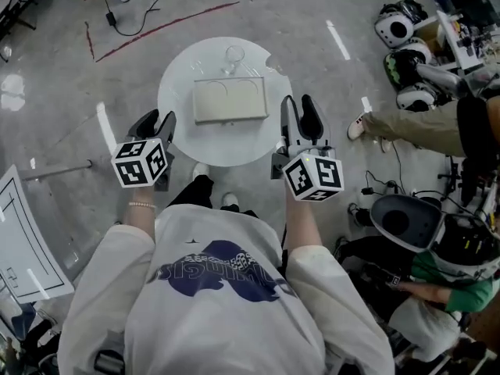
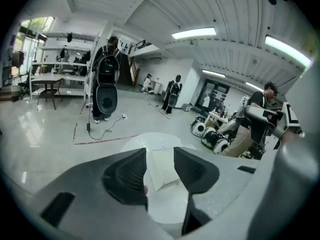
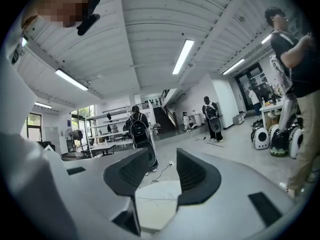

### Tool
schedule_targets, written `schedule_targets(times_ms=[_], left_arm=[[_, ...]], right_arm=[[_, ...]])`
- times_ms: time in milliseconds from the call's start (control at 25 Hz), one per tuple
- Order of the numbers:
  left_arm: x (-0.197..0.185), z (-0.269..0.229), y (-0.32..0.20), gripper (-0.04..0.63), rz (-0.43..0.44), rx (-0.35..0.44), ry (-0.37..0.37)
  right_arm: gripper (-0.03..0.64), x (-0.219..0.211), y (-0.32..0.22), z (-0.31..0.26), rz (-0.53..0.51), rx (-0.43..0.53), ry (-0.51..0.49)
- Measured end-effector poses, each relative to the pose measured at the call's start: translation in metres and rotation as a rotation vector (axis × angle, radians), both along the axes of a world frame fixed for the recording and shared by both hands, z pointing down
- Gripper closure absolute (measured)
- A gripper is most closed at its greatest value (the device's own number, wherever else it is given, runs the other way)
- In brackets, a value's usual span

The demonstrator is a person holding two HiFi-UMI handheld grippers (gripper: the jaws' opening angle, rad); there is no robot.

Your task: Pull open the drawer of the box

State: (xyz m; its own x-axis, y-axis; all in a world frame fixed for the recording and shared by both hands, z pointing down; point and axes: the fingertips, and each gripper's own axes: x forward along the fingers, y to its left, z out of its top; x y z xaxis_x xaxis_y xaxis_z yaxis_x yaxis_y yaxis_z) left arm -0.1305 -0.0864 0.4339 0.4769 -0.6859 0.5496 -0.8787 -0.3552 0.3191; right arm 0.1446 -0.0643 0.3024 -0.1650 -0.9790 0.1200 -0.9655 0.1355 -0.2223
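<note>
left gripper point(image 1: 158, 120) and right gripper point(image 1: 299, 108) empty, fingers apart; risk: unbraced box point(image 1: 230, 101) may slide on surface point(image 1: 187, 143), drawer staying shut.

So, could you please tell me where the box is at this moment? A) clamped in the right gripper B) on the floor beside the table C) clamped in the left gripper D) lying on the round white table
D: the head view shows the box lying flat on the round white table, with the left gripper and the right gripper off to its sides, both open and empty.
</note>
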Motion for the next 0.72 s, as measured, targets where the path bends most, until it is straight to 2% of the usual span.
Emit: schedule_targets(times_ms=[200, 360, 560, 720], left_arm=[[0.032, 0.054, -0.024, 0.442, 0.129, -0.135, 0.002], [0.045, 0.088, -0.035, 0.442, 0.199, -0.228, -0.010], [0.058, 0.122, -0.037, 0.442, 0.265, -0.311, -0.030], [0.065, 0.138, -0.040, 0.442, 0.289, -0.347, -0.048]], right_arm=[[0.466, -0.002, -0.014, 0.022, 0.064, -0.057, 0.013], [0.466, -0.005, -0.021, 0.038, 0.105, -0.092, 0.026], [0.466, -0.005, -0.017, 0.059, 0.149, -0.137, 0.029], [0.466, -0.004, -0.014, 0.069, 0.169, -0.166, 0.040]])
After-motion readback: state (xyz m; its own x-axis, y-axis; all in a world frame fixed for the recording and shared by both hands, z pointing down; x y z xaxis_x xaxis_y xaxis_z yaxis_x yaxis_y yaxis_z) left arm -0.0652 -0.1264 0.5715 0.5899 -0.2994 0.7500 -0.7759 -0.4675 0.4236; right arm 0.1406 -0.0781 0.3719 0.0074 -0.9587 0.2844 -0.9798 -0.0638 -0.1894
